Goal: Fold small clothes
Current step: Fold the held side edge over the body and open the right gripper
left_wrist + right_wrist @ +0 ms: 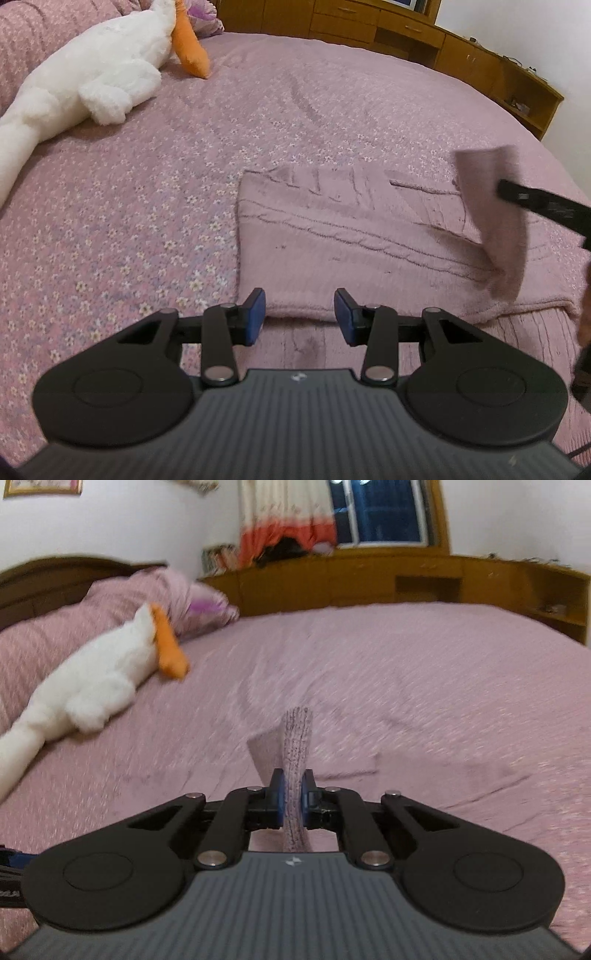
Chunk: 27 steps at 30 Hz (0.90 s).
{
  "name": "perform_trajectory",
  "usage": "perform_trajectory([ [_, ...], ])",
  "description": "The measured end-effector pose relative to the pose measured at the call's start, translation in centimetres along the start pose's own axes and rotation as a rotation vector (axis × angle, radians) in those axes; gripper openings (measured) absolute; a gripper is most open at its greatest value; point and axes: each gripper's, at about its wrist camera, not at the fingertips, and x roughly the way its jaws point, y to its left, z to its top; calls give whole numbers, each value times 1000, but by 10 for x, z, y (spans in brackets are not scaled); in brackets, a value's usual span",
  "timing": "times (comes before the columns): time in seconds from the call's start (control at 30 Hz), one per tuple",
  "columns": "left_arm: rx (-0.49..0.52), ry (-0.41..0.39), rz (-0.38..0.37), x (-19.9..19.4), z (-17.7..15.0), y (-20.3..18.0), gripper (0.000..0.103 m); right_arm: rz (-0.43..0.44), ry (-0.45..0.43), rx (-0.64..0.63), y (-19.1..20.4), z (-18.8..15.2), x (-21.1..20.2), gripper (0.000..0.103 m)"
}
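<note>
A small pale pink knitted garment [332, 236] lies flat on the pink bedspread. My left gripper [300, 314] hovers just before its near hem, jaws open with nothing between them. One sleeve [491, 206] of the garment is lifted off the bed at the right, pinched by my right gripper's black finger [535, 201]. In the right wrist view my right gripper [293, 797] is shut on that sleeve [295, 746], which stands up between the blue pads [280, 797]; the rest of the garment [347, 753] trails beyond it.
A long white plush toy with an orange beak [92, 81] lies at the left of the bed [147, 221], next to pink pillows [110, 598]. Wooden cabinets [424, 33] and a shelf unit [480, 583] line the far side, under a window.
</note>
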Motion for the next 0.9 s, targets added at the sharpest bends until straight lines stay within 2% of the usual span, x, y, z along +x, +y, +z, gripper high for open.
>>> perform_trajectory([
  [0.13,0,-4,10,3,2,-1,43,-50,-46,28,-26,2,-24,9],
  [0.23,0,0,17,5,1,-1,43,-88,-46,51,-47,-6,-37,9],
  [0.5,16,22,25,10,-2,-4,43,-149,55,151,-92,-52,-47,9],
  [0.73,26,21,38,11,0,-3,43,-140,129,200,-107,-81,-53,10],
  [0.83,26,22,47,12,2,-3,43,-123,136,216,-110,-85,-60,18],
  [0.9,26,22,48,13,4,-3,43,-121,139,221,-111,-83,-63,34],
])
